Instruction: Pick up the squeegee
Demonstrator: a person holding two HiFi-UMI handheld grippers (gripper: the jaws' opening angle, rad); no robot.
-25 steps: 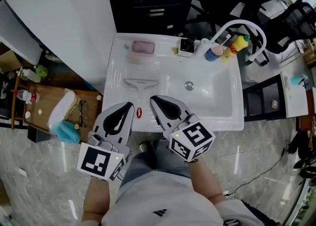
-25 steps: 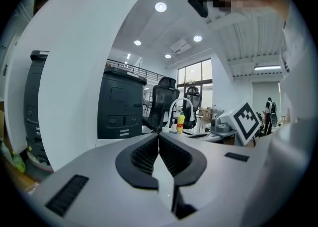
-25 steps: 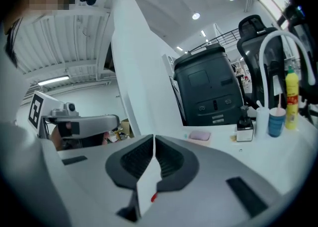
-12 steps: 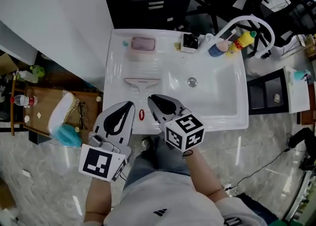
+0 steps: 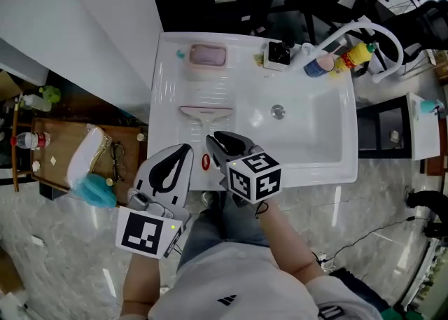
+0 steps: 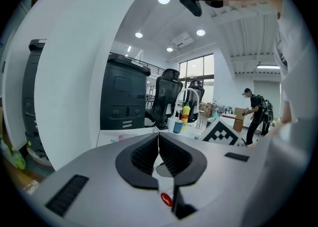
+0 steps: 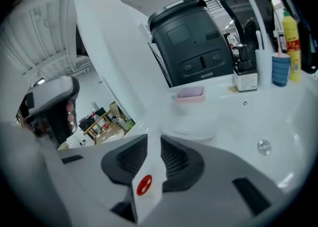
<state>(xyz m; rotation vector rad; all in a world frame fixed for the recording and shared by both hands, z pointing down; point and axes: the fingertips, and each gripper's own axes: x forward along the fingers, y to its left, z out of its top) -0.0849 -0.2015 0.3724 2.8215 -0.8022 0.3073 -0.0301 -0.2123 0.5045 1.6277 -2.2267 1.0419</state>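
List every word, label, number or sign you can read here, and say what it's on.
No readable words or numbers.
Red oval logo, lettering unreadable: squeegee handle.
Red label, too blurred: yellow bottle.
Small dark logo, no letters: person's shirt.
Square black-and-white markers, not text: cubes on the left gripper and right gripper, whose jaws are opening around the handle.

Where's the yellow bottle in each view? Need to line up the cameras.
Head view: yellow bottle in the upper right, behind the basin.
Left gripper view: yellow bottle just right of centre, small and far off.
Right gripper view: yellow bottle at the far right edge, upper half.
Shared landmark: the blue cup stands right beside it in all three.
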